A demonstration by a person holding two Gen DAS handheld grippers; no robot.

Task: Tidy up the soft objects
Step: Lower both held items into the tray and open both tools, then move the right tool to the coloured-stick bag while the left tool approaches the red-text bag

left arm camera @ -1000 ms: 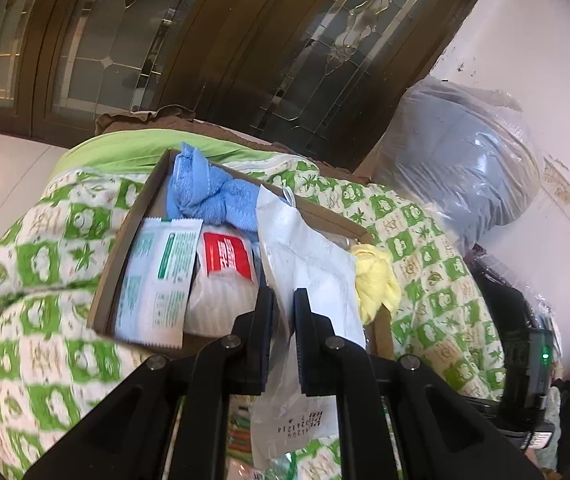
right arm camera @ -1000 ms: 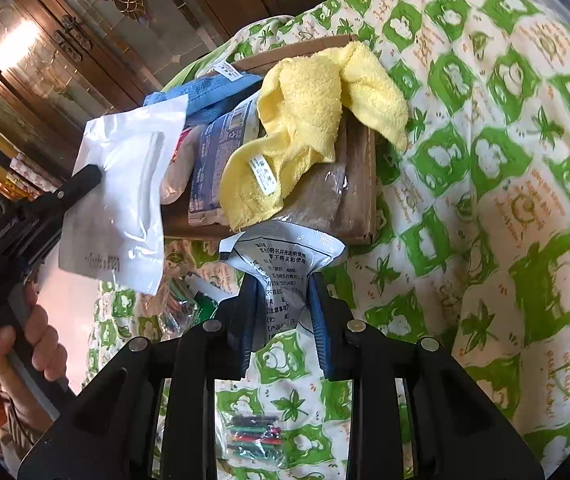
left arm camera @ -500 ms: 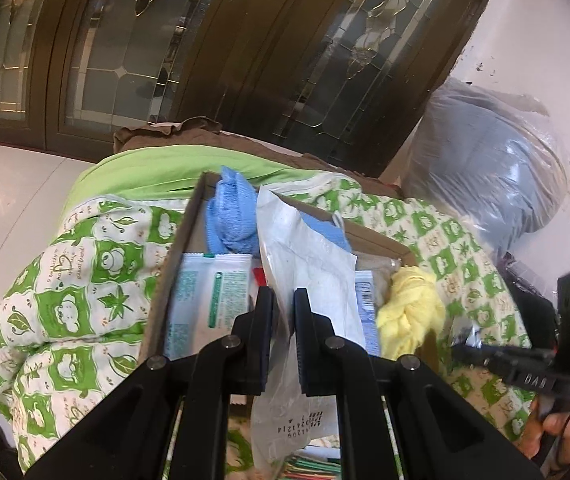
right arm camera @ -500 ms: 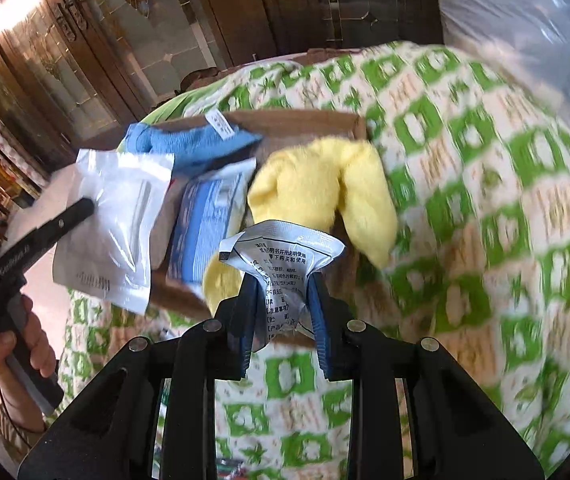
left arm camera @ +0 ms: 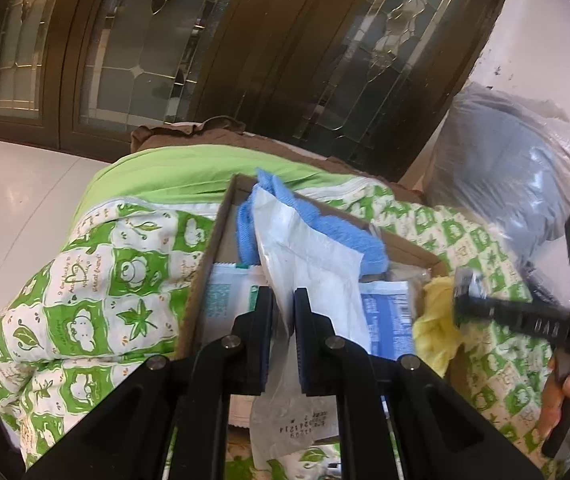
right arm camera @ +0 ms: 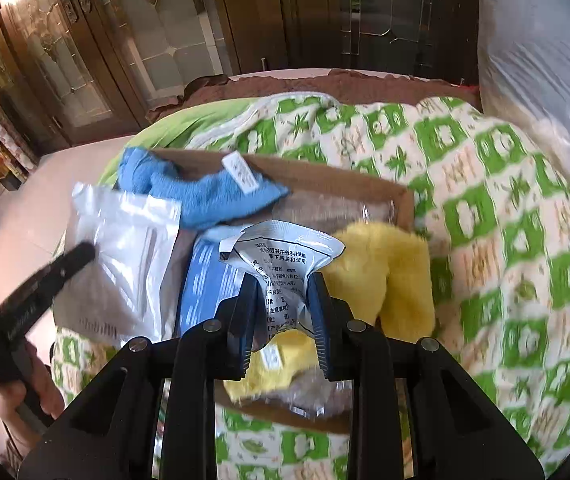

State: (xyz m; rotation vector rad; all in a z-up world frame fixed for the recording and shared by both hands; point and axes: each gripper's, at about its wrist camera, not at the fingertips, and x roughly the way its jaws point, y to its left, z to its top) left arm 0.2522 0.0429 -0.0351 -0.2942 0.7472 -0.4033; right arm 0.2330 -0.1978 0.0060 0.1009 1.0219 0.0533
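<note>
My left gripper [left arm camera: 284, 300] is shut on a white plastic pouch [left arm camera: 305, 248] and holds it over the left half of a cardboard box [left arm camera: 209, 256]. My right gripper [right arm camera: 283, 284] is shut on a silver printed sachet [right arm camera: 281, 254], held above the box [right arm camera: 325, 174] near a yellow towel [right arm camera: 389, 268]. A blue towel [right arm camera: 201, 192] lies at the box's far end; it also shows in the left wrist view [left arm camera: 325, 228]. A blue-white packet [right arm camera: 205, 284] and a green-white packet [left arm camera: 221, 300] lie inside. The white pouch [right arm camera: 125, 256] also shows in the right wrist view.
The box rests on a green-and-white patterned quilt [right arm camera: 505, 240] over a brown cushion [right arm camera: 365, 84]. A large clear bag of grey fabric [left arm camera: 513, 168] stands at the right. Dark glass-panelled doors [left arm camera: 245, 48] are behind. White floor [left arm camera: 13, 200] lies to the left.
Both grippers have moved forward over the box with their packets. The right gripper now holds the sachet above the yellow towel instead of in front of the box.
</note>
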